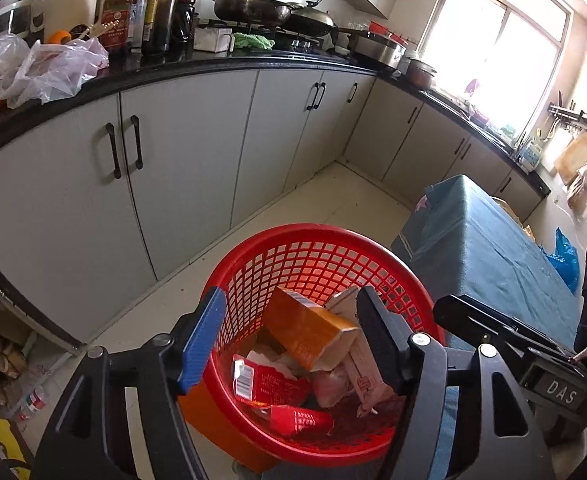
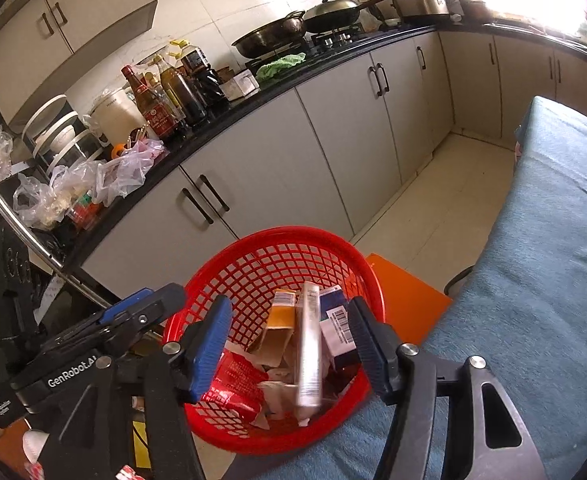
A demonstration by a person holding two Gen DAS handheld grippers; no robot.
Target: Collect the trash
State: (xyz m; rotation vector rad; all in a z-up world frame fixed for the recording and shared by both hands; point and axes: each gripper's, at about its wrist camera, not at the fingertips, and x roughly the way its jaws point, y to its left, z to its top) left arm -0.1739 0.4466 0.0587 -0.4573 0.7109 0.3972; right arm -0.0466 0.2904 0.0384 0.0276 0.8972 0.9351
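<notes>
Two tools, left (image 1: 289, 344) and right (image 2: 289, 346), hang open and empty-jawed above the red basket (image 1: 253, 248) of trash.

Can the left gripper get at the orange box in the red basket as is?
Probably yes: left gripper hangs open right above the red basket, and the orange box lies on top of the trash, uncovered.

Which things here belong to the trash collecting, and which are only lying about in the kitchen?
Belong to the job:
- red basket
- orange box in it
- red wrappers in it
- white tube in it
- left gripper and right gripper, both open over the basket

Lying about:
- bottles
- pans
- kettle
- plastic bags
</notes>
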